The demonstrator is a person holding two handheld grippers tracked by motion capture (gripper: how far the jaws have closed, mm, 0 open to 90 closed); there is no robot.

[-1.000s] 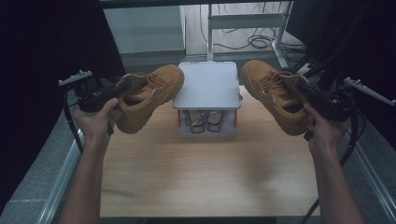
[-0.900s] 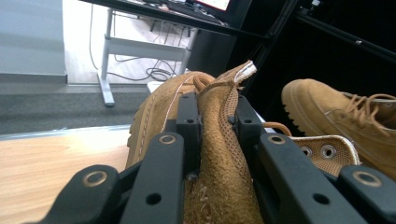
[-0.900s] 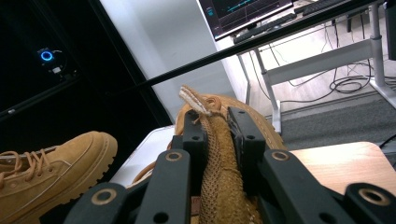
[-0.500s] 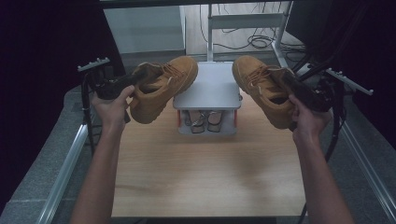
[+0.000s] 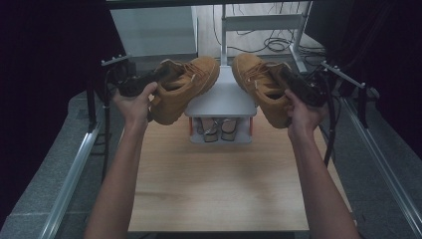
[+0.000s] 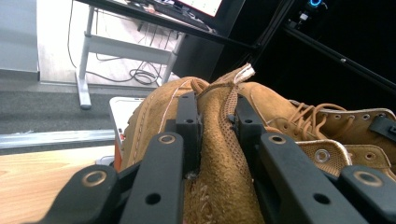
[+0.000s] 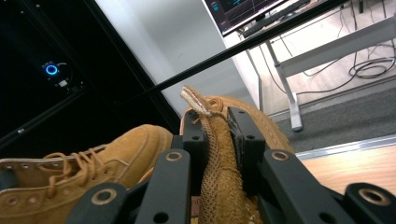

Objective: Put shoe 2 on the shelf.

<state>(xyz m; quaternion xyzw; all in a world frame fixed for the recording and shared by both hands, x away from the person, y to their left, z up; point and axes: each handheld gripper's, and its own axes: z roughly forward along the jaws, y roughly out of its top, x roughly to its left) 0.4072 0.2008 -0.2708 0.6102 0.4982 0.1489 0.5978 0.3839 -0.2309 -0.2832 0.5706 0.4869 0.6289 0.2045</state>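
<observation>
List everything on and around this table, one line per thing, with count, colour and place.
Tan suede lace-up boots: 2; left boot held by its collar in the left tongs, right boot in the right tongs, both in the air above the rack.
Small white two-level shoe rack: 1, white top, at the table's far middle.
Grey shoes: a pair, on the rack's lower level.
Light wooden table: 1, centre.
Monitor: 1, lit, behind the table.
Left tongs: black, shut on the boot collar.
Right tongs: black, likewise.
</observation>
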